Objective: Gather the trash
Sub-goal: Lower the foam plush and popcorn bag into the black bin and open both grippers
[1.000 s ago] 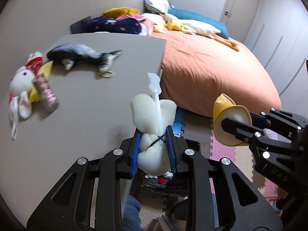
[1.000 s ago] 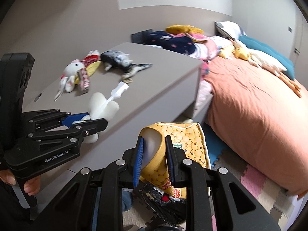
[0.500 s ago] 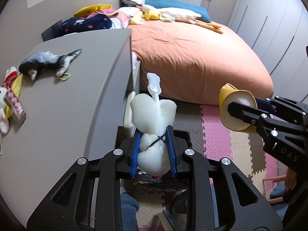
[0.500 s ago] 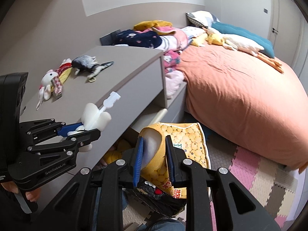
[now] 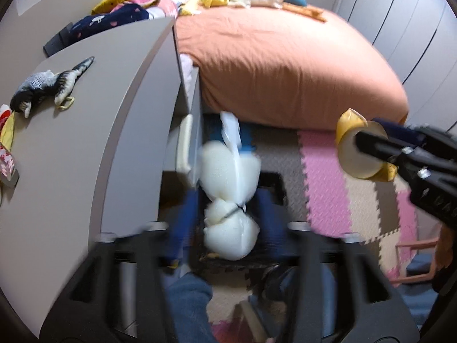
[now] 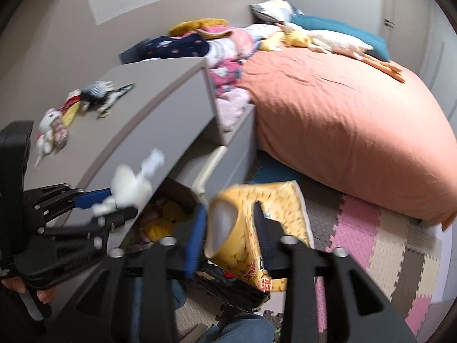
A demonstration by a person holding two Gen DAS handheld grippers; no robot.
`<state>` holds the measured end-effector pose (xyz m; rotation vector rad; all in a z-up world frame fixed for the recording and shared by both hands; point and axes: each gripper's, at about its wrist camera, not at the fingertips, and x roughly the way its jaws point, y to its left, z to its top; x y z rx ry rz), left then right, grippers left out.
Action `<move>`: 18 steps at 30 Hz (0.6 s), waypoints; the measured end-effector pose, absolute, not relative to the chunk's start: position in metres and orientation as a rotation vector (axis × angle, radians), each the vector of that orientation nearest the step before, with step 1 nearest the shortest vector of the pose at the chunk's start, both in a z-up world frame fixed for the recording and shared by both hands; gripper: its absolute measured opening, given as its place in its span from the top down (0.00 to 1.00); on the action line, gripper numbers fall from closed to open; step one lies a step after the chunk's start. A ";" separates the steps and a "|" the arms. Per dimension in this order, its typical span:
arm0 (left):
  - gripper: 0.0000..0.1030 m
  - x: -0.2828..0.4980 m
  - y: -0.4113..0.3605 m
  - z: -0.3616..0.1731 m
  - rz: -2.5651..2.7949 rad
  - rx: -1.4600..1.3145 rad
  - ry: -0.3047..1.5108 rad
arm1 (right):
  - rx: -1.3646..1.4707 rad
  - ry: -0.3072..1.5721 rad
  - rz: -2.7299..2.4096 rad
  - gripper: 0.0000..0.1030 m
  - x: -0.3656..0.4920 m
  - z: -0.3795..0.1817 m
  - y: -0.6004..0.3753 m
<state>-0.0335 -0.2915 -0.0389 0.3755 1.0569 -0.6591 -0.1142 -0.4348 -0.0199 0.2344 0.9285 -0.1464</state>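
A white foam lump with a white plastic strip (image 5: 228, 228) sits between the blue pads of my left gripper (image 5: 228, 237). Its jaws are opening, and a gap shows on each side of the foam. A yellow snack bag (image 6: 280, 208) hangs between the pads of my right gripper (image 6: 230, 237). These jaws are opening too, and the pads stand off the bag's folded edge. Both grippers point down over a black trash bag (image 6: 237, 288) on the floor. The right gripper (image 5: 368, 140) is at the right of the left wrist view, and the left gripper (image 6: 114, 205) at the left of the right wrist view.
A grey dresser (image 5: 85, 143) with plush toys (image 5: 45, 85) on top stands to the left, a drawer (image 6: 211, 165) pulled out below. The bed with the orange cover (image 5: 285, 65) is ahead. Pink and beige foam mats (image 6: 371, 243) cover the floor. A person's jeans leg (image 5: 188, 300) is below.
Both grippers have swung from over the dresser top past its edge and sunk toward the floor. Both pairs of jaws, earlier shut on the foam and the snack bag, have spread apart.
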 end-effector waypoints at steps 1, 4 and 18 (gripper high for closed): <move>0.14 -0.033 -0.291 -0.040 -0.641 0.380 1.048 | 0.244 0.926 -0.166 0.52 -0.115 -0.021 -0.438; 0.11 -0.033 -0.290 -0.039 -0.617 0.389 1.027 | 0.273 0.904 -0.220 0.47 -0.121 -0.018 -0.450; 0.11 -0.031 -0.277 -0.023 -0.590 0.377 0.983 | 0.268 0.860 -0.190 0.46 -0.116 -0.002 -0.444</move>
